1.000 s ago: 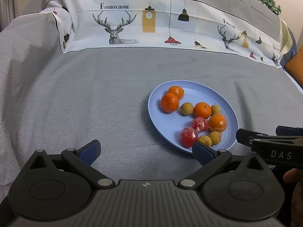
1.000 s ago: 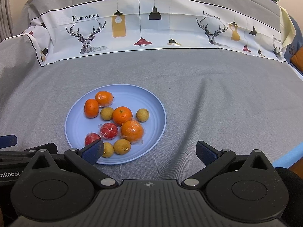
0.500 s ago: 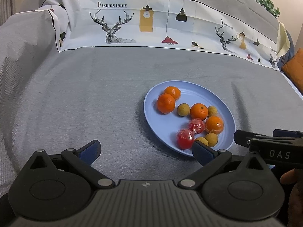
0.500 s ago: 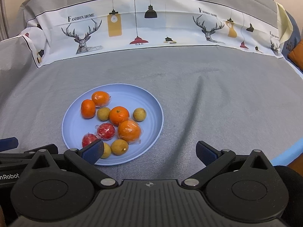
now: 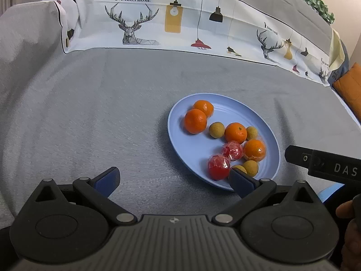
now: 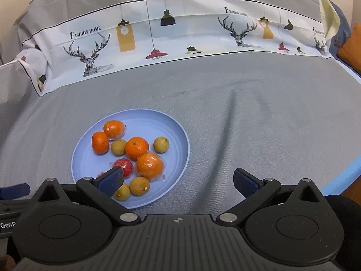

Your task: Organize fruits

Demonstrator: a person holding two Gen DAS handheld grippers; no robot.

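A light blue plate lies on the grey cloth and holds several oranges, small yellow-brown fruits and two red fruits in clear wrap. My left gripper is open and empty, low at the plate's near left edge. My right gripper is open and empty, over the plate's near right edge. Its left fingertip hides part of one red fruit. The right gripper's side also shows in the left wrist view.
The grey cloth covers the whole surface. A white printed band with deer and lamps runs along the back. An orange cushion sits at the far right. A blue edge shows at the near right.
Both grippers have drifted a little forward and lower towards the plate, which sits nearer in both views. Both stay open and empty. The fruits have not moved.
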